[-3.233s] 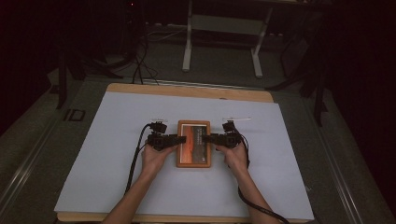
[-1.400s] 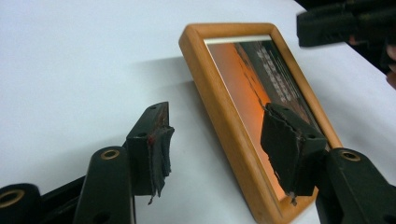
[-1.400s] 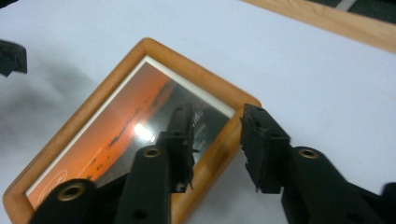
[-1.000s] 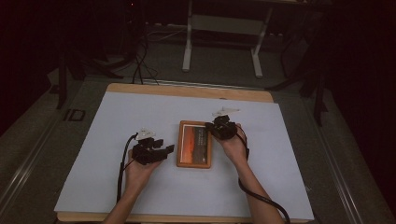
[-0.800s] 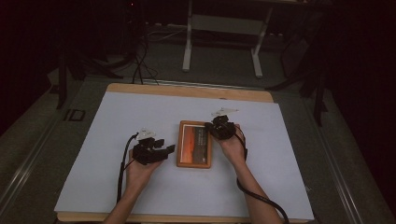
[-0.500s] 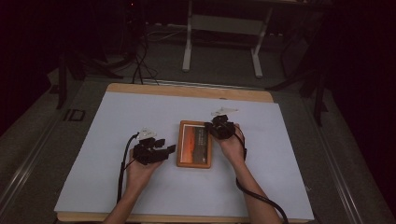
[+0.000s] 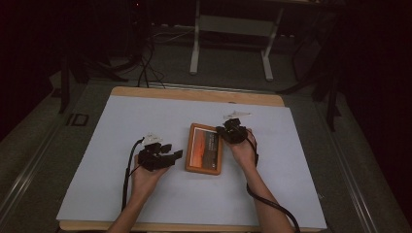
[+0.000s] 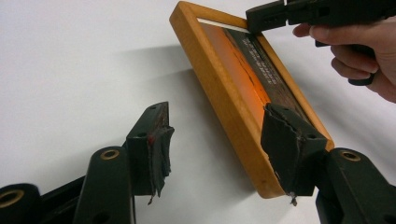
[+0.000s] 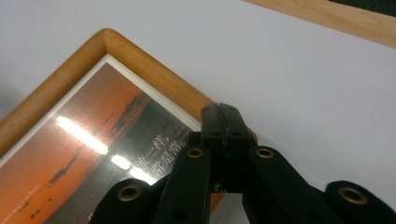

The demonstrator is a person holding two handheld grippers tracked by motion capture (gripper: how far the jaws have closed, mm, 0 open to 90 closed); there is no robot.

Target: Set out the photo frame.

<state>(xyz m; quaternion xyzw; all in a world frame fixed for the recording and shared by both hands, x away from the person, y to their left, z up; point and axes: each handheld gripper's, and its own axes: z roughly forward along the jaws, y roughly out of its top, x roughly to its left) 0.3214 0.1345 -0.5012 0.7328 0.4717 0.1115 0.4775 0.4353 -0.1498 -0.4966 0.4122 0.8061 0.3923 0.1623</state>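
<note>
My right tool [image 7: 232,131], jaws pressed together, rests on the far right corner of the wooden picture frame [image 7: 204,148] lying mid-tabletop [image 7: 145,194], while my left tool [image 7: 160,156] gapes wide beside it, which I judge must next close on the frame's near edge.

A picture frame [image 7: 204,155] lies flat near the middle of a white sheet [image 7: 121,126] that covers a table [image 7: 194,94]. The left gripper [image 7: 170,155] sits on the sheet just left of the frame, apart from it, its jaws spread and pointing toward the frame's left edge. The right gripper [image 7: 224,134] rests at the frame's far right corner, jaws pressed together over the frame's rim. Behind the table stands a metal stand [image 7: 231,43] on the floor.
</note>
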